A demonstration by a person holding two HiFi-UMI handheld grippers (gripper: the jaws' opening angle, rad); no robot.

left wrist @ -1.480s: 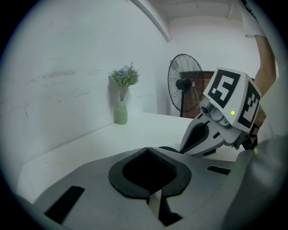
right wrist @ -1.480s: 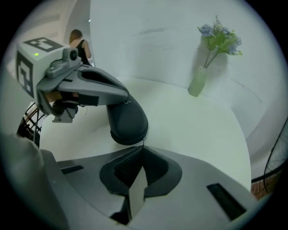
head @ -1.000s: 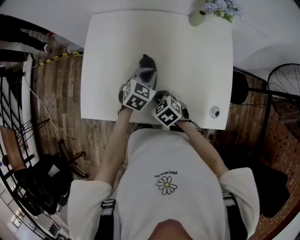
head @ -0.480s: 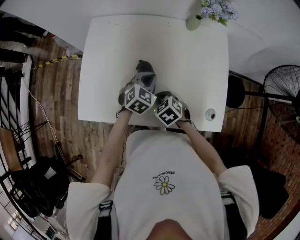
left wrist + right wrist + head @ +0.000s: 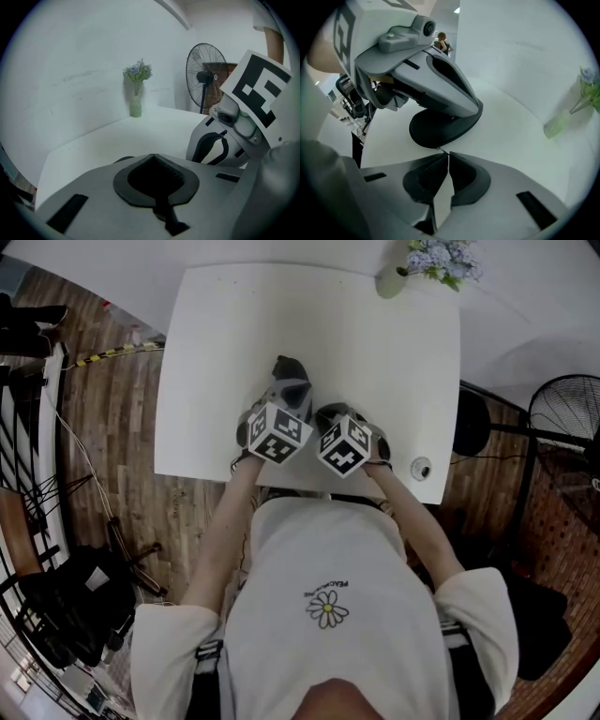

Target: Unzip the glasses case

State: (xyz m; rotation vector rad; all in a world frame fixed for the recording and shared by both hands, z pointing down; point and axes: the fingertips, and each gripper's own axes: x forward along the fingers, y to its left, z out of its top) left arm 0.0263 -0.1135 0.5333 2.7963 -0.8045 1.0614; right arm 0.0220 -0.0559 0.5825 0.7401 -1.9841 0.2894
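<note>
A dark glasses case (image 5: 289, 368) lies on the white table (image 5: 216, 352), near its front middle. My left gripper (image 5: 292, 390) is shut, and its tips rest on top of the case (image 5: 436, 129). In the left gripper view only a dark sliver of the case (image 5: 123, 160) shows under the closed jaws (image 5: 153, 157). My right gripper (image 5: 447, 153) sits just in front of the case's near edge. It is shut on a thin metal zipper pull (image 5: 440, 149) that sticks out from that edge. In the head view the right gripper (image 5: 324, 415) stands beside the left one.
A pale vase (image 5: 392, 279) with lilac flowers stands at the table's far right edge. A small round object (image 5: 422, 468) lies at the front right corner. A standing fan (image 5: 567, 409) is on the wooden floor to the right. The person stands against the table's front edge.
My right gripper has shifted a little to the right and farther onto the table, along the case's near edge. The left gripper has stayed on the case.
</note>
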